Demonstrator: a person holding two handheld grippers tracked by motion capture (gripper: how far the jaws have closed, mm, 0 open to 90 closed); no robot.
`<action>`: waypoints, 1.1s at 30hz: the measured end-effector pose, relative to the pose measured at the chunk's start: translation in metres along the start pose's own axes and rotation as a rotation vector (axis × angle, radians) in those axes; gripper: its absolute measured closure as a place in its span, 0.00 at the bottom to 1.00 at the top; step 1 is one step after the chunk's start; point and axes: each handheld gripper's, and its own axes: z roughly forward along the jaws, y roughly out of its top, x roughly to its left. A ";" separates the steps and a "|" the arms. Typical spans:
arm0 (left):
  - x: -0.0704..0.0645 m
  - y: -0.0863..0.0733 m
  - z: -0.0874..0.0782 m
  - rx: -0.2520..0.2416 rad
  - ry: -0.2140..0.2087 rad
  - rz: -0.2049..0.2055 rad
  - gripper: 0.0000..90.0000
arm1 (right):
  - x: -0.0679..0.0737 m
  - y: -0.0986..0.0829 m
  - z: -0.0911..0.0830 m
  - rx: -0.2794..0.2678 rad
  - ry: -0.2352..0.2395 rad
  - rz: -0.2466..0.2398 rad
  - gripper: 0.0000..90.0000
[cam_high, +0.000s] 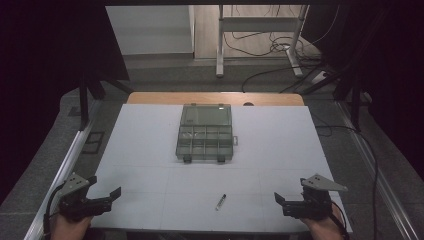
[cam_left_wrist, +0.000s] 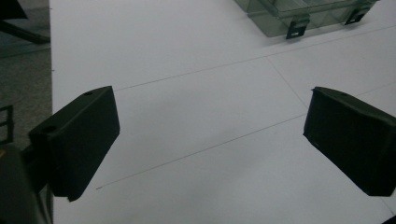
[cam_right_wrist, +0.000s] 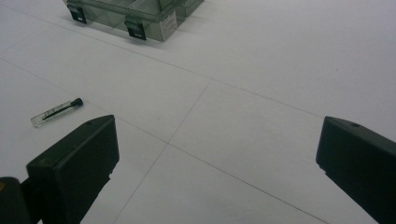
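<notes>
A clear green-tinted compartment box (cam_high: 205, 133) lies with its lid open near the middle of the white table (cam_high: 150, 150); its front latches show in the left gripper view (cam_left_wrist: 299, 18) and the right gripper view (cam_right_wrist: 135, 18). A small clear tube with a black cap (cam_high: 220, 201) lies on the table nearer the front, also in the right gripper view (cam_right_wrist: 57, 112). My left gripper (cam_high: 106, 192) rests open at the front left corner, nothing between its jaws (cam_left_wrist: 210, 140). My right gripper (cam_high: 289, 196) is open at the front right, empty (cam_right_wrist: 217, 163).
A wooden strip (cam_high: 215, 98) runs along the table's far edge. Beyond it are a metal desk frame (cam_high: 260, 30) and loose cables (cam_high: 280, 47) on the floor. Metal rails (cam_high: 65, 160) flank the table on both sides.
</notes>
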 end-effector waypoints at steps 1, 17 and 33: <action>0.001 0.000 0.000 0.002 -0.007 -0.004 0.06 | 0.000 0.000 0.000 -0.001 0.003 0.003 0.00; 0.000 0.001 0.001 0.017 -0.008 0.005 0.04 | -0.006 0.001 0.003 0.030 0.026 0.005 0.00; -0.005 0.003 0.005 0.019 -0.023 0.027 0.03 | 0.000 0.009 0.015 0.041 0.092 -0.033 0.00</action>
